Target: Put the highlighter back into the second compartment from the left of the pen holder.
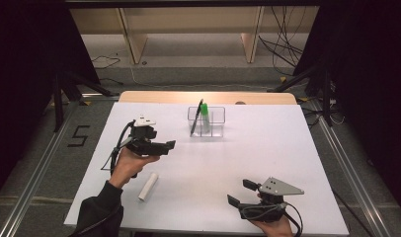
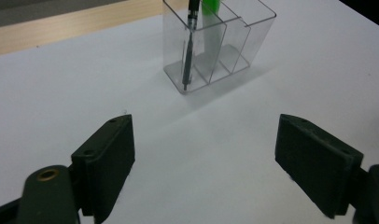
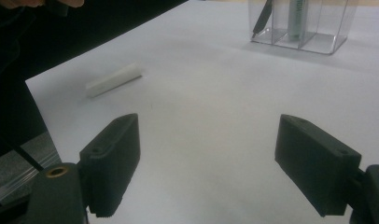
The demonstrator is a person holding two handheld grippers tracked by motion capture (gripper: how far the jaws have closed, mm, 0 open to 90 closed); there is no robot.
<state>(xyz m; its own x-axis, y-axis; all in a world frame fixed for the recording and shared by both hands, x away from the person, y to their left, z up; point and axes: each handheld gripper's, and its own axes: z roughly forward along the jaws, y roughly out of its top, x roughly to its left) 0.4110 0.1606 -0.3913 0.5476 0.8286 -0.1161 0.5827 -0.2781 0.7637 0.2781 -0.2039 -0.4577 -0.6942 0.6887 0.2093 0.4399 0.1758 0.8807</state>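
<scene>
Left gripper (image 1: 170,145) and right gripper (image 1: 240,192) both hold their jaws wide, gripping nothing. A white plastic cylinder (image 1: 148,186) lies near the tabletop's front-left corner. A clear three-compartment plastic organizer (image 1: 207,122) stands toward the far edge.

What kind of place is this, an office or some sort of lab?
Probably a lab or recording rig rather than an office: a white-topped table ringed by dark curtains, loose cables on the floor, a floor marking "5", and handheld grippers, left gripper and right gripper.

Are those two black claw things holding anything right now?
No. The left gripper and the right gripper both stand open with bare table between their jaws. The white tube lies untouched.
</scene>
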